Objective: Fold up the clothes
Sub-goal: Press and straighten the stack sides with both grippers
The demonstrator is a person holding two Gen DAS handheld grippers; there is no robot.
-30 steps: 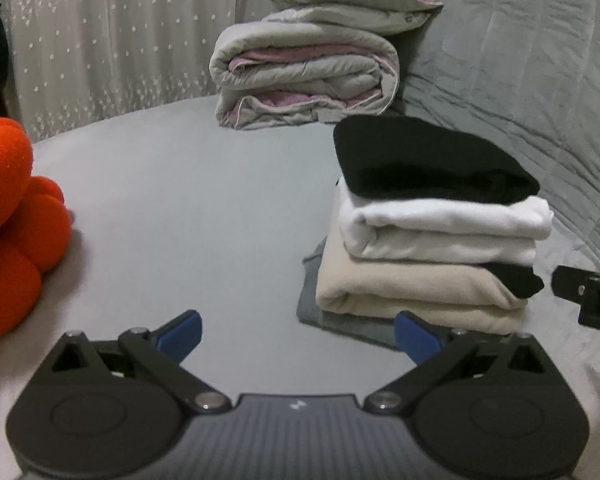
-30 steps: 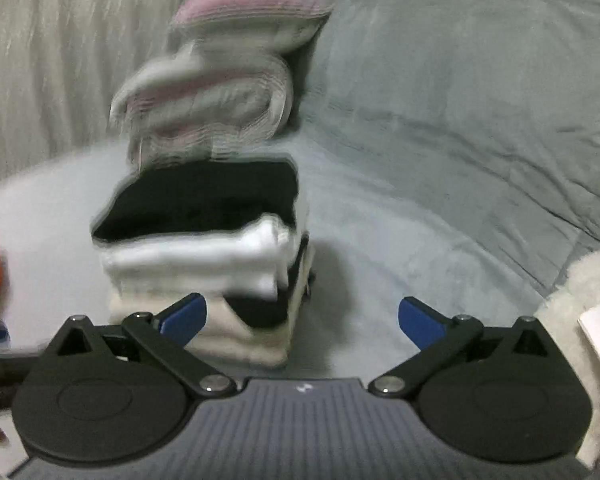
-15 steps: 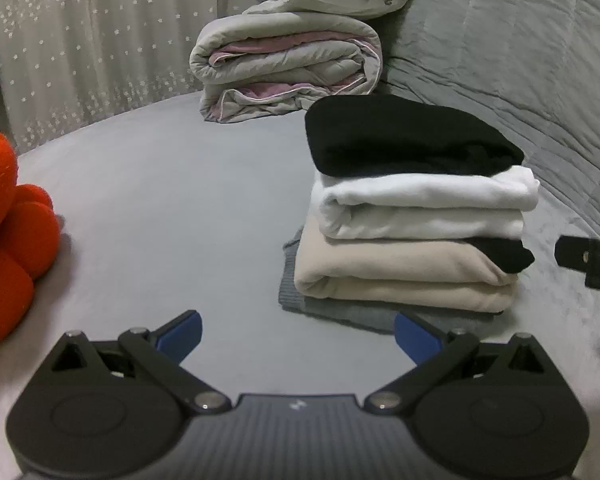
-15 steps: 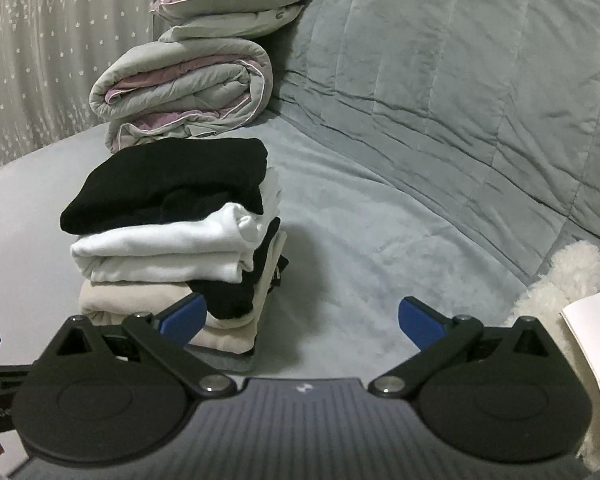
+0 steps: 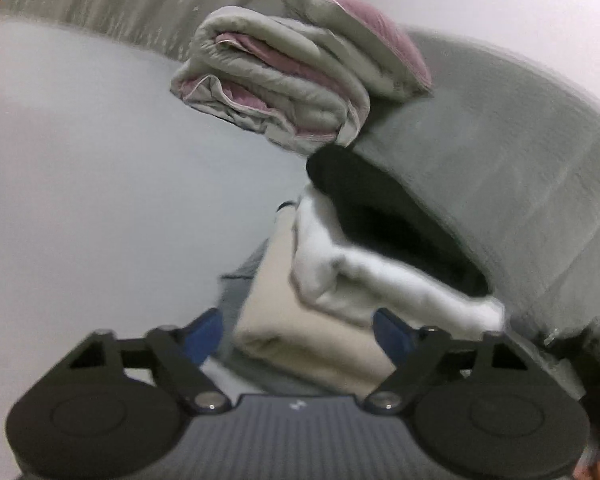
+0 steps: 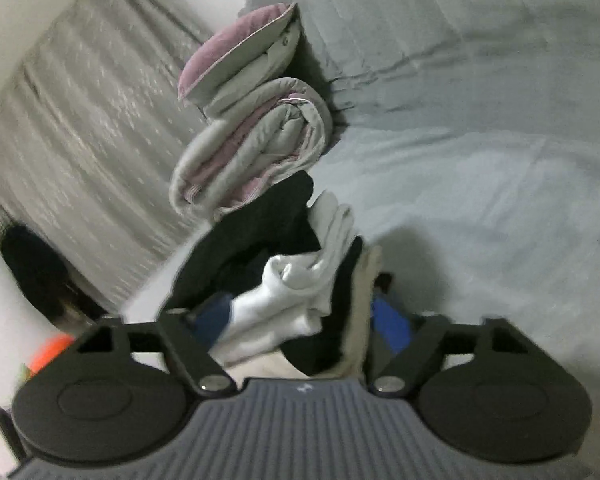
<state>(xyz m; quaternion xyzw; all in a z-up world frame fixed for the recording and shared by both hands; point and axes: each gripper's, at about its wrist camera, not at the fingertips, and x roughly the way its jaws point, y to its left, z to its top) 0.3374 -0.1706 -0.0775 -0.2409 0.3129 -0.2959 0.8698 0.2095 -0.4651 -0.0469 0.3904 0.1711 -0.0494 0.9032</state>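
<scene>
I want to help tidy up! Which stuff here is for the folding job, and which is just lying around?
For the job:
black top
white top
beige top
grey top, at the bottom
left tongs and right tongs, both open

Just lying around:
duvet
pillow
orange toy
curtain

A pale grey bed surface meets a quilted grey headboard, with a folded grey-and-pink duvet and pillow stacked at the junction and a speckled grey curtain behind.
</scene>
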